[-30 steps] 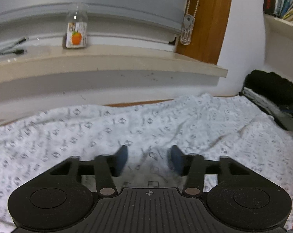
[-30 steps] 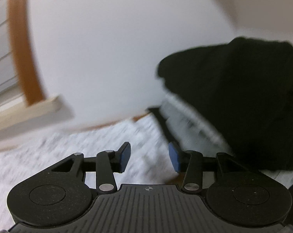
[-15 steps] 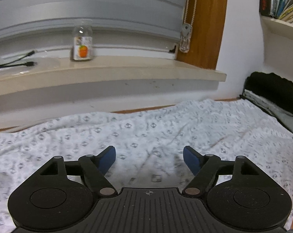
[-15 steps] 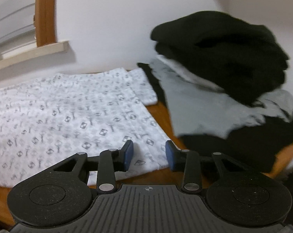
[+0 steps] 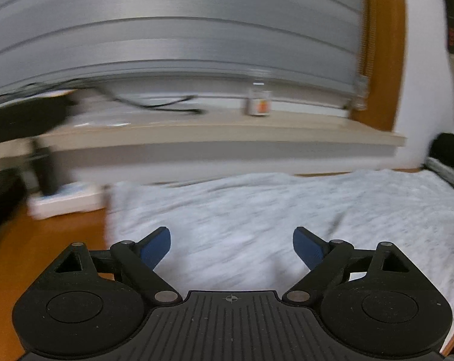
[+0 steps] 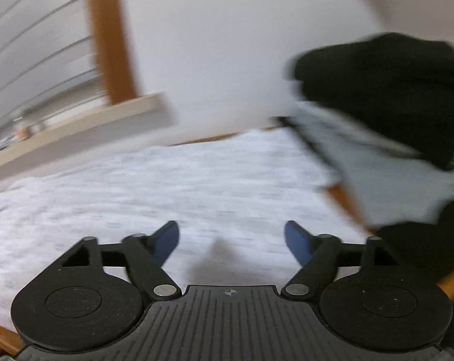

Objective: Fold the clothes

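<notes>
A white garment with a small grey print (image 5: 257, 210) lies spread flat on the wooden table (image 5: 40, 255); it also shows in the right wrist view (image 6: 167, 186). My left gripper (image 5: 231, 248) is open and empty above the garment's left part, near its left edge. My right gripper (image 6: 231, 240) is open and empty above the garment's right part. Both views are blurred by motion.
A pile of black and grey clothes (image 6: 392, 114) sits at the table's right end; it also shows in the left wrist view (image 5: 449, 156). A windowsill (image 5: 197, 132) behind carries a small bottle (image 5: 258, 102) and a cable (image 5: 154, 105). A white box (image 5: 64, 201) and dark objects stand at the left.
Both grippers have opened wide. The left one has swung left toward the garment's left edge. The right one has moved over the garment's right part.
</notes>
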Motion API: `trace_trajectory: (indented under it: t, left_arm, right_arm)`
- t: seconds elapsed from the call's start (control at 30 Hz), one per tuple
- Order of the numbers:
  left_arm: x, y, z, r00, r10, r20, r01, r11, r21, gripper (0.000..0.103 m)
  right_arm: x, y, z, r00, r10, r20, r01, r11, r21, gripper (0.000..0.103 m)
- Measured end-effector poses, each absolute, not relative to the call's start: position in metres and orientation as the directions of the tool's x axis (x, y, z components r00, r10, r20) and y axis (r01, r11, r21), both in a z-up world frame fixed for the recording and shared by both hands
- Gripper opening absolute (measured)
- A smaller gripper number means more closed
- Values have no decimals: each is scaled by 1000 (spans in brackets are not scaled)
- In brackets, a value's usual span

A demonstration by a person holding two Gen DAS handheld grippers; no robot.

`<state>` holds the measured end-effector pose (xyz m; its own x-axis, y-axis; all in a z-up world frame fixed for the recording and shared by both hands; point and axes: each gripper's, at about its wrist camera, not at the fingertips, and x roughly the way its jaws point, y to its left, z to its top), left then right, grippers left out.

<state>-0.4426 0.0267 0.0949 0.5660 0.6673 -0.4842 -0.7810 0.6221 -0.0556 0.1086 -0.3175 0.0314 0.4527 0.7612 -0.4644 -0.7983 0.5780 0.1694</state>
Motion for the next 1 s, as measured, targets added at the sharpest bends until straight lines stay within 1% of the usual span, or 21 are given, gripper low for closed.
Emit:
trace_trajectory:
  t: [0.2,0.23,0.3,0.33,0.37,0.43,0.63,0.7,0.8,0.9,1.0]
  left_arm:
    - [-521,28,91,463,717,-521,-862,501,-77,91]
    - [-530,29,89,453,718,-528,-869,487,-84,91]
    - [-549,27,84,442,718,-537,-879,466,-101,91]
    - [-557,26,82,440,717,-541,-882,459,-109,91]
    - [-563,24,79,442,714,-543,-882,456,-118,91]
    - [-572,20,75,445,711,-545,-883,452,-131,91]
    - [-585,13,69,473,689,-548,-869,467,-164,91]
    - [-588,11,70,479,688,-545,-867,469,-168,91]
    - [-593,6,71,477,696,-536,-870,459,-179,91]
    - [-598,2,69,476,697,-536,-872,452,-187,91]
    - [-601,-4,66,469,697,-543,-876,443,-188,91]
  right_arm:
    - [44,-238,42,307,852,-425,-912,390,123,79]
    - [35,-226,42,278,862,-425,-929,354,111,76]
    - [19,-205,39,219,870,-441,-952,289,99,65]
    - [11,-195,37,181,873,-453,-962,253,104,52]
    - [3,-186,36,141,876,-462,-970,216,113,45]
    - [-16,-169,34,68,879,-471,-982,142,124,40]
    - [-91,-120,32,0,866,-499,-999,-27,-47,39]
    - [-104,-109,30,-19,861,-508,-997,-55,-56,40]
    - [-116,-102,32,-92,857,-507,-994,-112,-9,40]
    - [-143,-89,36,-151,854,-498,-984,-179,-8,40]
    - [-180,-71,38,-245,832,-498,-961,-277,11,40]
